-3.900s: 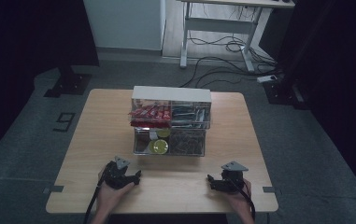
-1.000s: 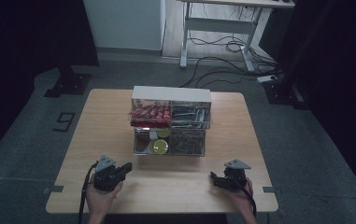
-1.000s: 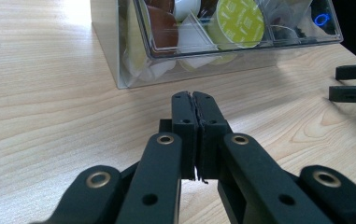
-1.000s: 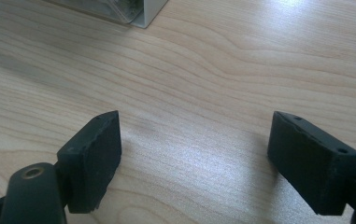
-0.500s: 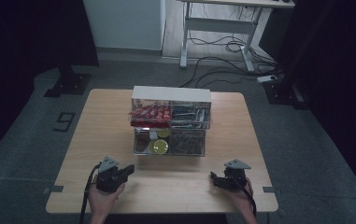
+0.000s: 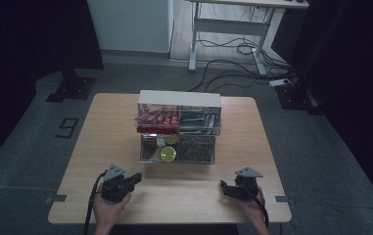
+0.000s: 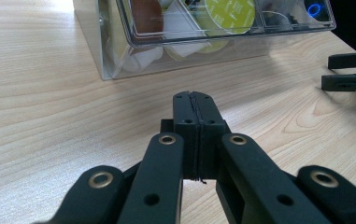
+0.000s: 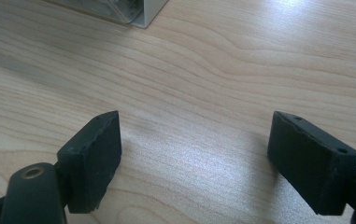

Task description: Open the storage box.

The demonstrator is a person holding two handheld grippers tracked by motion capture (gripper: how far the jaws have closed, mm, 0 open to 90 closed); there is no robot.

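Two black grippers rest on the pale wooden table [image 6: 174, 200]: left gripper [image 7: 194, 100] pressed together (nothing between), right gripper [image 8: 194, 154] spread, near the clear plastic drawer box [image 6: 176, 149]

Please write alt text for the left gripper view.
The left gripper, jaws shut on nothing, rests above a wooden table, facing a clear drawer organizer holding coffee capsules. The right gripper is at right.
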